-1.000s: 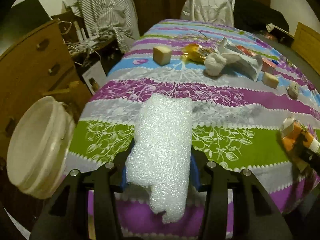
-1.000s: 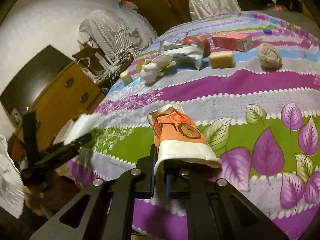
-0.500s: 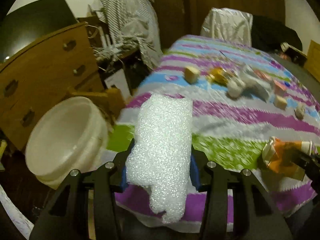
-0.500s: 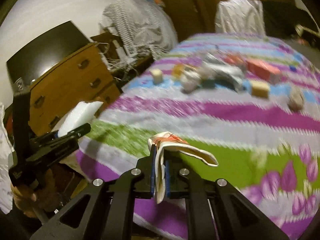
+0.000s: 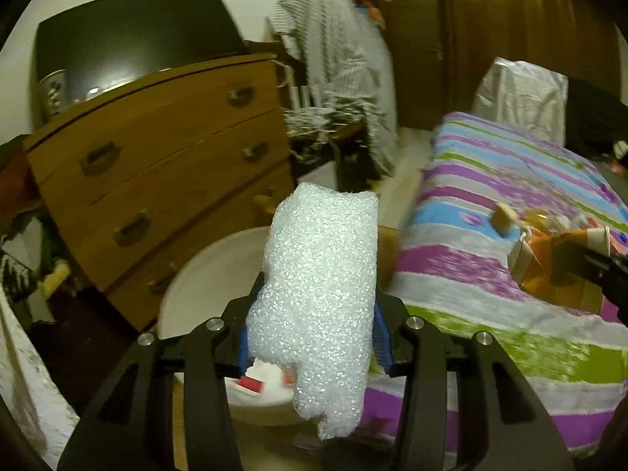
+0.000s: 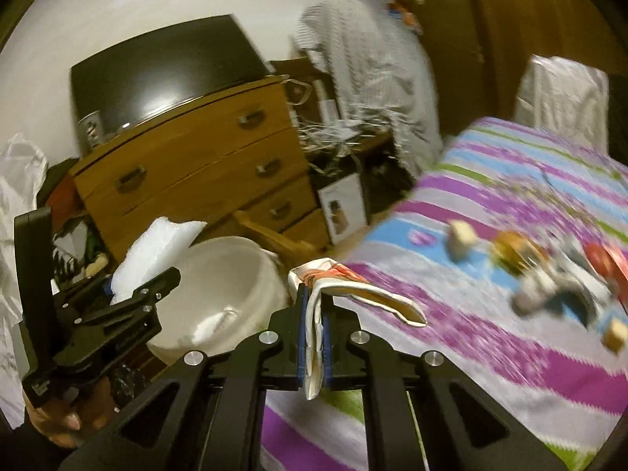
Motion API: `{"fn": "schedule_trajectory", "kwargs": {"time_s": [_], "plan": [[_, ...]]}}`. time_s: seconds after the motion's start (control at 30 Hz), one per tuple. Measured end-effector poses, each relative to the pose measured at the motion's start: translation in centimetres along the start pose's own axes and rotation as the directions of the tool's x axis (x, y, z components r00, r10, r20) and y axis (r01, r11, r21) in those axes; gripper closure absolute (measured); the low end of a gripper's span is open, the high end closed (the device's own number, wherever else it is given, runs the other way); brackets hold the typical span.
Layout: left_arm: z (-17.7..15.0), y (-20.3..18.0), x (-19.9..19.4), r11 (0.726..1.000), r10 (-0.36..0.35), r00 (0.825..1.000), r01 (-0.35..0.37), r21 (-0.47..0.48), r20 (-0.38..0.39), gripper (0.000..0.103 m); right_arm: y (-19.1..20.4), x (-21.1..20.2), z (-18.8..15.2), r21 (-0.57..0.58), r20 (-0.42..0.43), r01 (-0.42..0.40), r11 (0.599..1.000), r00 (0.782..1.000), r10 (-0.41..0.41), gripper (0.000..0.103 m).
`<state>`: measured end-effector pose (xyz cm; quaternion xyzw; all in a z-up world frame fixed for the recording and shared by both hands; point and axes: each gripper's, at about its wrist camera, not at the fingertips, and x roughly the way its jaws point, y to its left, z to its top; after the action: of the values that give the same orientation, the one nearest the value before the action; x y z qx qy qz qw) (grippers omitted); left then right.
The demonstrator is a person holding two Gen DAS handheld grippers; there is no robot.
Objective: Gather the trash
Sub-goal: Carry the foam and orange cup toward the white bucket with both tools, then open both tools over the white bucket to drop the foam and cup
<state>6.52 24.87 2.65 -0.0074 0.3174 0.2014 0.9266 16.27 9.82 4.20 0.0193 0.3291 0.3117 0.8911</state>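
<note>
My left gripper (image 5: 312, 310) is shut on a white foam wrap piece (image 5: 318, 278) and holds it over the near rim of a white plastic bucket (image 5: 204, 274) on the floor. From the right wrist view the left gripper (image 6: 129, 294) and its foam (image 6: 157, 247) hang at the bucket's (image 6: 219, 298) left rim. My right gripper (image 6: 313, 337) is shut on a flattened orange-and-white paper cup (image 6: 337, 294), held above the bed edge to the right of the bucket. The cup also shows in the left wrist view (image 5: 557, 267). Something white and red (image 5: 255, 382) lies in the bucket.
A wooden chest of drawers (image 5: 157, 180) stands behind the bucket. The bed with a striped cover (image 6: 510, 274) holds more trash: foam cubes (image 6: 461, 245), a yellow wrapper (image 6: 514, 253), crumpled paper (image 6: 545, 290). Clutter and hanging clothes (image 5: 333, 78) fill the gap beyond.
Both grippers have swung left from over the bed toward the bucket, each keeping its load. The bucket has come from the far left to right under the foam.
</note>
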Motion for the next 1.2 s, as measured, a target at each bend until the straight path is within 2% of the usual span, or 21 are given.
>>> {"fn": "schedule_trajectory", "kwargs": {"time_s": [0.1, 0.4, 0.77, 1.2], "plan": [[0.7, 2.3, 0.5, 0.998, 0.055, 0.998, -0.055, -0.011, 0.009, 0.058, 3.3, 2.5, 1.9, -0.051, -0.024, -0.038, 0.998, 0.999, 0.037, 0.096], [1.4, 6.5, 2.5, 0.992, 0.124, 0.992, -0.125, -0.029, -0.025, 0.058, 9.5, 8.5, 5.2, -0.105, -0.102, -0.106, 0.989, 0.99, 0.095, 0.096], [0.8, 9.2, 5.9, 0.988, 0.148, 0.985, -0.152, -0.031, -0.089, 0.058, 12.7, 13.3, 6.4, -0.097, -0.157, -0.148, 0.984, 0.979, 0.132, 0.096], [0.4, 10.3, 8.2, 0.989, 0.134, 0.982, -0.14, -0.037, -0.134, 0.058, 14.2, 15.6, 6.4, -0.122, -0.192, -0.149, 0.981, 0.974, 0.124, 0.096]]}}
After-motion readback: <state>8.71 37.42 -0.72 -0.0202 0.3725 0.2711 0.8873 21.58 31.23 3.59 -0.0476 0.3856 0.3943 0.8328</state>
